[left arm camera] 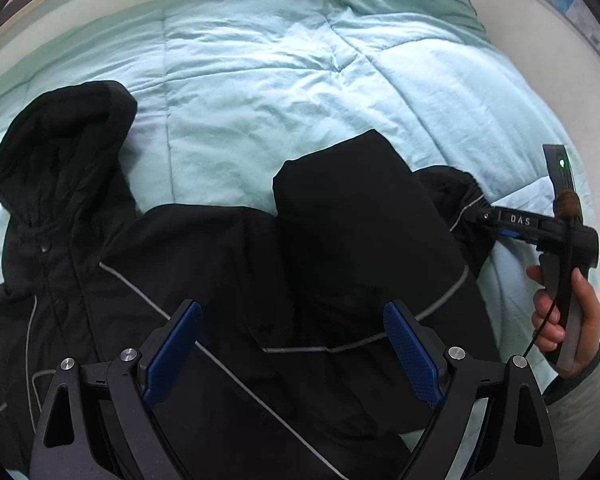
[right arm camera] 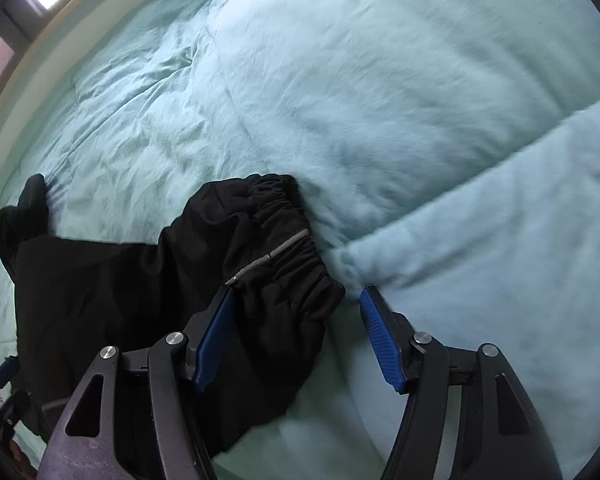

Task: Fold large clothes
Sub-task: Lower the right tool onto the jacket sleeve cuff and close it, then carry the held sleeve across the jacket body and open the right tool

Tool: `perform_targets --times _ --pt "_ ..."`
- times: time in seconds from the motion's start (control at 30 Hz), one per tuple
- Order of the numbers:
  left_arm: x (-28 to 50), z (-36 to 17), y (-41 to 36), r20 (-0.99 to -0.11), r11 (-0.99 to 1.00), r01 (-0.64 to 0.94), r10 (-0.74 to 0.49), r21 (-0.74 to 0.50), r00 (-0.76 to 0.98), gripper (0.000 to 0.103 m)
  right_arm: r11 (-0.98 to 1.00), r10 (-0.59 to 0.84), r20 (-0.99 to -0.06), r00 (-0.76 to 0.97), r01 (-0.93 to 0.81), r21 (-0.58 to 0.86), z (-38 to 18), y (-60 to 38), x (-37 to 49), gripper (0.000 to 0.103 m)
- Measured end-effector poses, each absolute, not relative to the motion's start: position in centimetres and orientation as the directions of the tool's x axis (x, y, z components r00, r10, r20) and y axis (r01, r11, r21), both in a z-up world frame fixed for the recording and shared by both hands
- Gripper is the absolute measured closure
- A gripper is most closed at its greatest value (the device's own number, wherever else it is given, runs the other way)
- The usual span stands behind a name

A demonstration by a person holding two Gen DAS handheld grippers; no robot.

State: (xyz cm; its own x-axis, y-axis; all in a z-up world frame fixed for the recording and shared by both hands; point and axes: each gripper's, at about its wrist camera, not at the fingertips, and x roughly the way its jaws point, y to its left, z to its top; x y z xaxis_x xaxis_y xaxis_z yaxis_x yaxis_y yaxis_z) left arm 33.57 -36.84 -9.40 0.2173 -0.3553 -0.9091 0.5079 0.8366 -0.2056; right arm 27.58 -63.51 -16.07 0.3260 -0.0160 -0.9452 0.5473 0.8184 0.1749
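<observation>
1. A black jacket (left arm camera: 228,264) lies on a pale green duvet (left arm camera: 260,80).
2. The left gripper (left arm camera: 292,348) hangs spread above it.
3. The right gripper (right arm camera: 296,320), jaws apart, straddles the cuff (right arm camera: 292,248), seemingly without pinching.

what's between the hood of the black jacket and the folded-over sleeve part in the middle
Only bare light-blue comforter lies between the hood and the folded sleeve, seen in the left wrist view.
</observation>
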Motion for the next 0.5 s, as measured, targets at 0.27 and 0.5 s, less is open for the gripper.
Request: perform_targets --times 0.27,0.5 --pt "34.8 -11.8 -36.9 -0.922 0.833 0.497 -0.358 -0.242 0.151 0.011 0.881 -0.058 -0.936 0.348 0.459 0.116 -15.6 -61.2 28.7 0.045" --pt "33.9 -11.7 -37.6 -0.921 0.817 0.535 -0.352 -0.216 0.166 0.011 0.861 -0.175 -0.890 0.422 0.504 0.069 -9.7 -61.7 24.3 0.076"
